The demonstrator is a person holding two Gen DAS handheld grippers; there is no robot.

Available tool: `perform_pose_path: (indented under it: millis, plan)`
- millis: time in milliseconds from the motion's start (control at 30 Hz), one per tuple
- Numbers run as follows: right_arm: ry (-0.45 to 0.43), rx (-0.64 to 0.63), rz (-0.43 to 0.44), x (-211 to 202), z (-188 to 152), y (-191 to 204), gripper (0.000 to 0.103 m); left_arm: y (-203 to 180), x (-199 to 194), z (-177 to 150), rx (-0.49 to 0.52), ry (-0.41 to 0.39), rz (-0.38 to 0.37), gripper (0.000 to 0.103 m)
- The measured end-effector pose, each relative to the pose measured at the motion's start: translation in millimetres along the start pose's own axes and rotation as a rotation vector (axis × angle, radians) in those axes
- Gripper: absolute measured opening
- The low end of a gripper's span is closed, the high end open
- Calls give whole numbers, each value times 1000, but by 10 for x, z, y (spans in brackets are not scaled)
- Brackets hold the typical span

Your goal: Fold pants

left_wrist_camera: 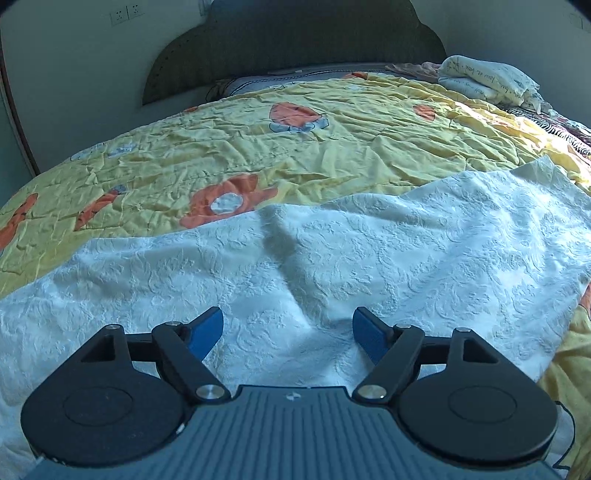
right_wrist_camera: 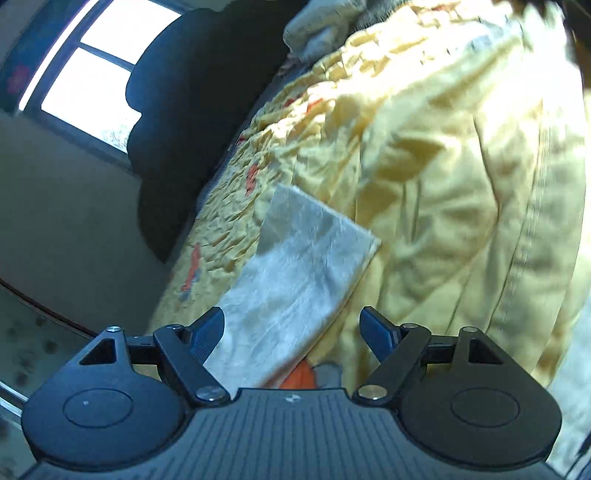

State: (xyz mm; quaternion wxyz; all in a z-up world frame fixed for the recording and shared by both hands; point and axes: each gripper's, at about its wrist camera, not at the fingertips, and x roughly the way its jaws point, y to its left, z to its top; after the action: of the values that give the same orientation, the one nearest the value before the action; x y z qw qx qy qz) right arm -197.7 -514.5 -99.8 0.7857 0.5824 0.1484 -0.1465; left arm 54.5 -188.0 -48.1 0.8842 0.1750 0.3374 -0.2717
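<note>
Left gripper (left_wrist_camera: 288, 328): jaws stand wide apart; blue pads (left_wrist_camera: 208, 326) clear of any cloth; nothing held; it points down over the white fabric, which fills the gap between the fingers as background only.
Right gripper (right_wrist_camera: 291, 330): jaws likewise spread wide; nothing clamped; the view is tilted and blurred, so fine detail of the cloth below it cannot be read.
Pants (left_wrist_camera: 332, 266): white, embossed with a raised floral pattern; laid flat across the near part of the bed; one shallow crease runs down the middle toward the left gripper; the far right corner reaches out onto the yellow cover; in the right wrist view the same garment (right_wrist_camera: 295, 273) shows as a long pale strip with a squared end, lying on the cover and running down toward the left finger of the right gripper.
Quilt (left_wrist_camera: 258, 140): yellow, wrinkled, printed with orange and blue figures; covers the bed beneath the pants; in the right wrist view its large folds (right_wrist_camera: 461, 184) fill the right half.
Headboard (left_wrist_camera: 295, 48): dark, scalloped outline, against a pale wall.
Folded bedding (left_wrist_camera: 487, 83): pale bundle with printed writing, at the far right corner of the bed, well apart from the pants.
Wall sockets (left_wrist_camera: 125, 14): upper left on the wall.
Window (right_wrist_camera: 96, 74): bright, upper left in the right wrist view.
</note>
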Motion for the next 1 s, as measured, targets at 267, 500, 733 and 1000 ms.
perform_pose_path:
  millis: [267,500,733,1000]
  plan:
    - [-65,-111,-14,402,154,151,79,45,27,-9,-33,0,15,90]
    - [-165,-236,-173,679,246,262,35,152,4,110,-74,14,-45,89]
    - [-211,-446,-197,608,98,620,16,497,97,330,-384,93,-483,89]
    - [-121,-1206,-93,655,-1243,1782,16,471,186,538,-670,52,-926,101]
